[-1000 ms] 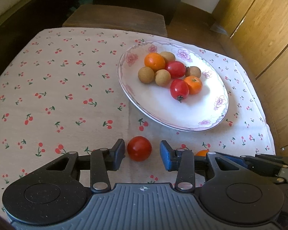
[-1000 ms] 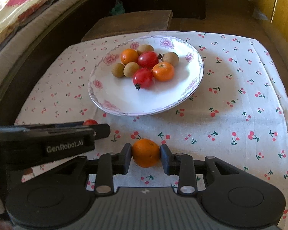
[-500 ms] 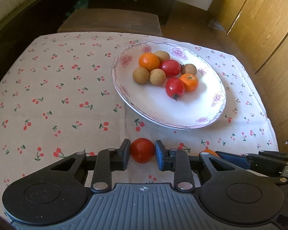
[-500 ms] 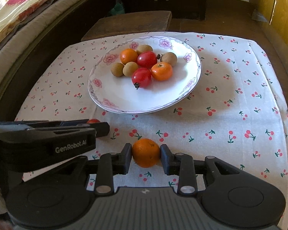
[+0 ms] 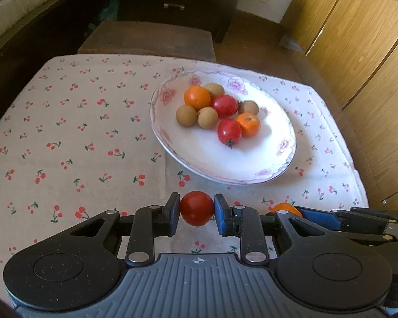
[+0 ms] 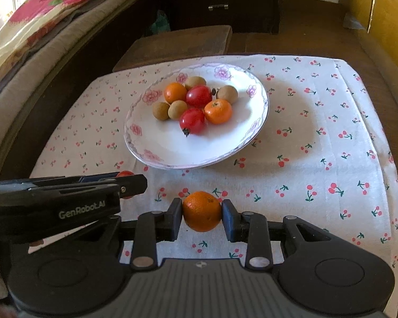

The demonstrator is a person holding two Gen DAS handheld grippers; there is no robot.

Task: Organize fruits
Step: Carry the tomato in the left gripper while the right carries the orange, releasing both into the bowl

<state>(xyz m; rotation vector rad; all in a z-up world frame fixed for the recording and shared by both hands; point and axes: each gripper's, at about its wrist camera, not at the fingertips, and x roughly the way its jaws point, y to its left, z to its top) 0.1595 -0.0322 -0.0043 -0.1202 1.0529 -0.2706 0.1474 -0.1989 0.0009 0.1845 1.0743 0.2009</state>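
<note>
My left gripper (image 5: 196, 208) is shut on a red tomato (image 5: 197, 208), held above the cloth short of the plate. My right gripper (image 6: 202, 211) is shut on an orange (image 6: 202, 211), also above the cloth near the plate's front. The white floral plate (image 5: 252, 169) holds several fruits: two oranges, two tomatoes and brown longans (image 5: 186, 115). In the right wrist view the plate (image 6: 172, 156) lies ahead and the left gripper (image 6: 66, 198) reaches in from the left. The orange peeks out in the left wrist view (image 5: 285, 208).
A cherry-print tablecloth (image 5: 66, 145) covers the table. A dark wooden stool (image 5: 148, 41) stands beyond the far edge. Wooden cabinets (image 5: 358, 53) rise on the right, a cushioned sofa (image 6: 26, 61) on the left.
My left gripper closed on the red tomato and lifted it off the cloth. My right gripper rose with the orange held in it, backing slightly from the plate.
</note>
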